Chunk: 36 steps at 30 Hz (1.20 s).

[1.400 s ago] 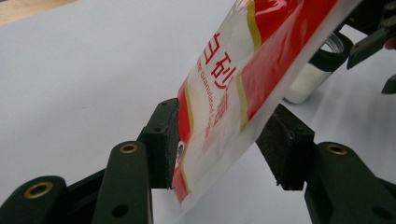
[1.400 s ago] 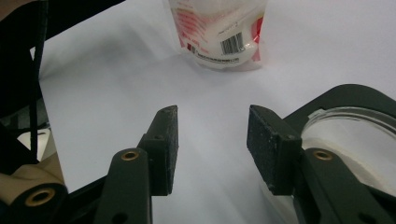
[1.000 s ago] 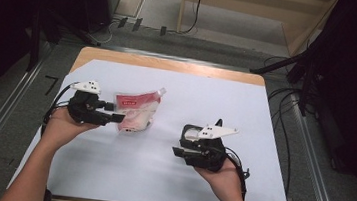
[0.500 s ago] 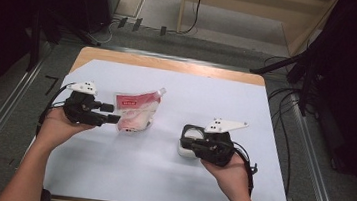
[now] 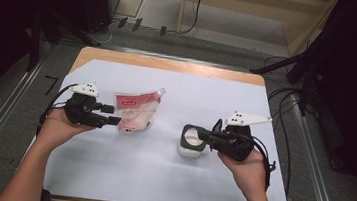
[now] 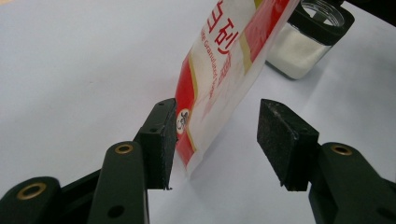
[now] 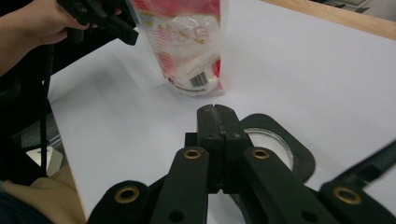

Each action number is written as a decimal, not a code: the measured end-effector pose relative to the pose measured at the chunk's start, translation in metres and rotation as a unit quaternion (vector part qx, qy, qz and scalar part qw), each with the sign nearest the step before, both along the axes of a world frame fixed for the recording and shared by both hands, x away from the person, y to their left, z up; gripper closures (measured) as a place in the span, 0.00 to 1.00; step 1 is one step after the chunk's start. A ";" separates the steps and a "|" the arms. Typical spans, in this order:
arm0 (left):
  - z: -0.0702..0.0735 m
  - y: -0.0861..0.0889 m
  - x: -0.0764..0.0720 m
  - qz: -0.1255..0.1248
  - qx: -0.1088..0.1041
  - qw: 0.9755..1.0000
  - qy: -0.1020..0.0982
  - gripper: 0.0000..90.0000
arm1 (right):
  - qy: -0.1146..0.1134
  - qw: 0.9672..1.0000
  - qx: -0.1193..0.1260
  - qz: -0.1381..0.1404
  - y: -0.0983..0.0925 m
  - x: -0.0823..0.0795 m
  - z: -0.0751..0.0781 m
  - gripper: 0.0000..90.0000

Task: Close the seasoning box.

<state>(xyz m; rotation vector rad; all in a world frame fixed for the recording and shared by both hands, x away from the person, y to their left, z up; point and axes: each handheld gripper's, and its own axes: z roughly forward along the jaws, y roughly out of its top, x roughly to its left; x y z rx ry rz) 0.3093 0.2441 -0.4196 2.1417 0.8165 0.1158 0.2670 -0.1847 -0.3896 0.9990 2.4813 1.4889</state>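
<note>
Your left hand-held gripper [image 5: 114, 115] sits spread around the red-and-white pouch [image 5: 134, 115], while your right hand-held gripper [image 5: 202, 136], jaws pressed together, hovers at the glass jar [image 5: 191, 143] on the desk [image 5: 246, 102].

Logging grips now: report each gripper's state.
Left gripper: open, pouch between the jaws.
Right gripper: shut, nothing between the jaws, over the jar.

Red-white pouch [image 6: 224, 60] between parted tool [image 6: 217, 140] pads, touching left pad, jar [image 6: 306, 39] behind
</note>
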 end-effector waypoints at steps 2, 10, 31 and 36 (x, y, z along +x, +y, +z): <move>-0.001 0.001 0.000 -0.001 0.002 1.000 0.002 0.54 | 0.002 1.000 0.005 -0.010 -0.007 0.001 0.003 1.00; -0.002 0.002 0.000 -0.001 0.007 1.000 0.001 0.54 | -0.001 0.999 0.004 -0.033 -0.023 0.005 0.008 1.00; -0.005 0.013 -0.001 0.012 0.011 1.000 -0.007 0.49 | 0.013 0.996 -0.007 -0.092 -0.060 0.014 -0.003 1.00; -0.006 0.018 0.000 0.025 0.008 1.000 -0.005 0.49 | 0.024 0.996 -0.010 -0.091 -0.056 0.017 -0.012 1.00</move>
